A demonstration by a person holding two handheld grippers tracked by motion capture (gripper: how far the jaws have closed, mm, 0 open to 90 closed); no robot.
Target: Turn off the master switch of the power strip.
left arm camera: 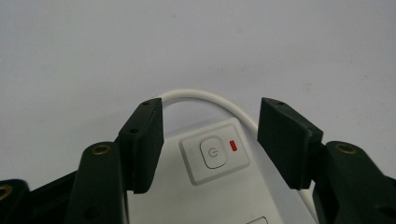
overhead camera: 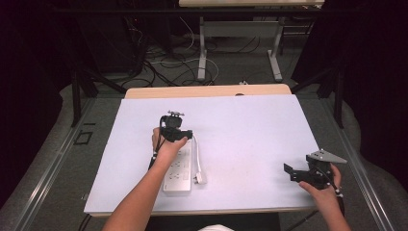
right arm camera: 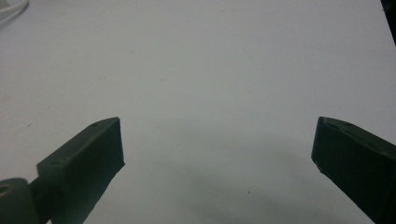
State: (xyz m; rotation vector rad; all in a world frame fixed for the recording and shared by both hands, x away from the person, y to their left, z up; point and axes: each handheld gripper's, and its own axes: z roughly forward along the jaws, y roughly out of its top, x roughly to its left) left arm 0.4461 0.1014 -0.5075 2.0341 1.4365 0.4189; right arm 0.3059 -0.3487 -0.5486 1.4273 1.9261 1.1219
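Left hand-held gripper (left arm camera: pixel 210 135) half open astride the white power strip's (left arm camera: pixel 219 186) switch end, gripping nothing; right hand-held gripper (right arm camera: pixel 217 154) wide open.

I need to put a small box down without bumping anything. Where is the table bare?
Bare: the wide stretch between the power strip and the right hand-held gripper, and the far band of the table. Crowded: around the left hand-held gripper, open over the strip's switch, with its white cable alongside.

One power strip (overhead camera: pixel 177 171), one power button (left arm camera: pixel 213 153), two hand-held grippers: left (overhead camera: pixel 176 131), right (overhead camera: pixel 297 173).
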